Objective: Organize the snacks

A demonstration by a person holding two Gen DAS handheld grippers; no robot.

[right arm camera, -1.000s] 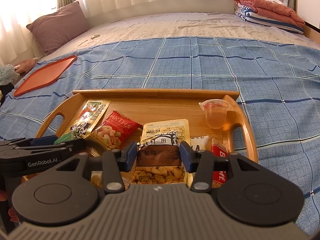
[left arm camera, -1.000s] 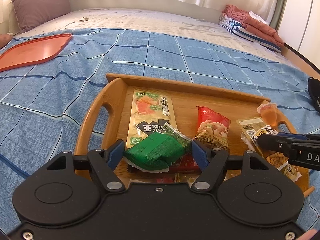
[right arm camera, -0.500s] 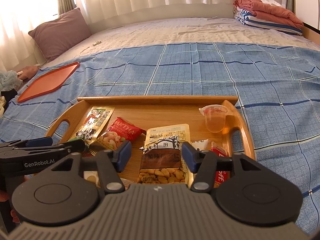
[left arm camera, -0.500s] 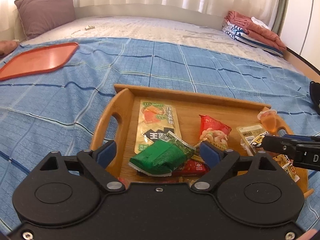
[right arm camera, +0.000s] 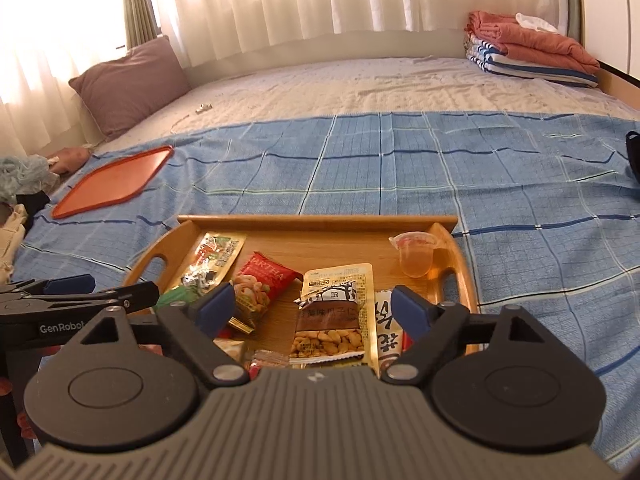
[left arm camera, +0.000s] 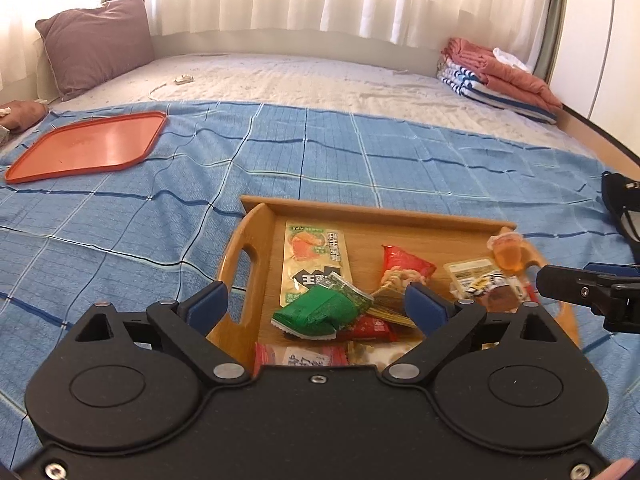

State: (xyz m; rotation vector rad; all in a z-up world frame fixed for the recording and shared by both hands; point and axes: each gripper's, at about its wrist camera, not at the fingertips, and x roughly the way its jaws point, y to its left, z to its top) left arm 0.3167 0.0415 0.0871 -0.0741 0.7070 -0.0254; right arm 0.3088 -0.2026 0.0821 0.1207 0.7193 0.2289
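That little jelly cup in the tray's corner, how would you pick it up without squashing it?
Grip the jelly cup across its round wall, just under the wider rim, so the lip helps stop slipping. It stands upright by the wooden tray handle, so bring the right hand-held gripper, now open, down from above or from the tray's middle, where nothing blocks it. Squeeze gently; it looks like thin plastic.

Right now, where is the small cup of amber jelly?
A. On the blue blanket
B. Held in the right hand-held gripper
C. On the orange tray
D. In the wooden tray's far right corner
D: the jelly cup stands upright inside the wooden tray, by its right handle, with nothing gripping it.
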